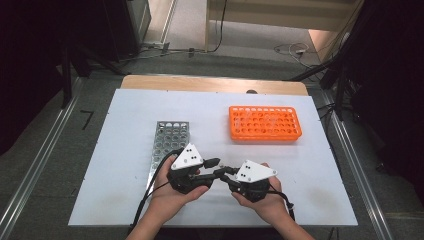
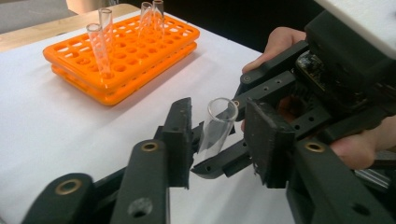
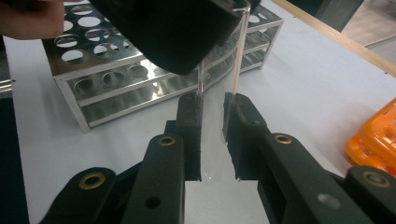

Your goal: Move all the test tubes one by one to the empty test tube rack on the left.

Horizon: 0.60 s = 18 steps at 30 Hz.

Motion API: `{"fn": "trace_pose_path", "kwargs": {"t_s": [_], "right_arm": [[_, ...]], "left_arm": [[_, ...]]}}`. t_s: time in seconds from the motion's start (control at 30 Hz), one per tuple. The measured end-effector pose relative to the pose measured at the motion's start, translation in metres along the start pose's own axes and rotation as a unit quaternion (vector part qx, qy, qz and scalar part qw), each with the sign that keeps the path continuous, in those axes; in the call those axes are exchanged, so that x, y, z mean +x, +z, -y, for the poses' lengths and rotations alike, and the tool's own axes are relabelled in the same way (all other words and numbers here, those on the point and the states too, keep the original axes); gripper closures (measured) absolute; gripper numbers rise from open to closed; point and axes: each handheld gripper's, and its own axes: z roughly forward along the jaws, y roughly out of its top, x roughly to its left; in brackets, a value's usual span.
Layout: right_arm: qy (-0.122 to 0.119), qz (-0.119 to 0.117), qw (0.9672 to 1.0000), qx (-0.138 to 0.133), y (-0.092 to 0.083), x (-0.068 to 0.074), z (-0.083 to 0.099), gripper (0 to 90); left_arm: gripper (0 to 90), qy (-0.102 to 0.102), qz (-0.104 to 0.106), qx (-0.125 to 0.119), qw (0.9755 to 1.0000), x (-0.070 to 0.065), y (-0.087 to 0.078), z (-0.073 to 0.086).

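Up close, right tool (image 3: 212,135) clamps the test tube (image 3: 219,79); overhead, unclear.

Test tube (image 2: 218,126) clear, glossy, likely glass; near rack (image 3: 140,70) shiny metal; far rack (image 2: 126,60) orange plastic.

test tube (image 3: 219,84) upper end hidden behind the left gripper (image 3: 163,28), steel rack (image 1: 167,145) near end covered by that gripper, orange rack (image 3: 373,137) cut off by the right edge
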Motion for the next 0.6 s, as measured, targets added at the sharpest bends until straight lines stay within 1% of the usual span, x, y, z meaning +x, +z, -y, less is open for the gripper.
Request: {"fn": "trace_pose_path", "kwargs": {"t_s": [0.07,0.13,0.17,0.27,0.37,0.57,0.6], "right_arm": [[-0.001,-0.002,1.0000,0.001,0.0005,0.0004,0.0001,74.2],[-0.002,-0.002,1.0000,0.000,0.0006,0.0005,0.0001,74.2],[-0.002,-0.003,1.0000,0.000,0.0007,0.0005,0.0002,74.2],[0.000,-0.008,1.0000,-0.001,0.0009,0.0007,0.0003,74.2],[-0.004,-0.010,0.9999,-0.002,0.0013,0.0013,0.0002,74.2],[-0.002,-0.014,0.9999,0.000,0.0016,0.0010,0.0008,74.2],[-0.002,-0.014,0.9999,0.000,0.0016,0.0009,0.0008,74.2]], "left_arm": [[64.4,0.002,-0.001,0.002,1.0000,0.0001,0.0008,0.0003],[66.0,0.000,-0.001,0.003,1.0000,-0.0004,0.0022,0.0006],[67.0,0.003,-0.002,0.006,1.0000,-0.0004,0.0024,0.0007],[69.4,0.002,-0.001,0.008,1.0000,-0.0011,0.0042,0.0012],[71.4,0.004,0.000,0.010,0.9999,-0.0016,0.0051,0.0015],[73.5,0.011,-0.005,0.013,0.9998,-0.0018,0.0056,0.0020],[74.0,0.015,-0.009,0.011,0.9998,-0.0022,0.0056,0.0021]]}}
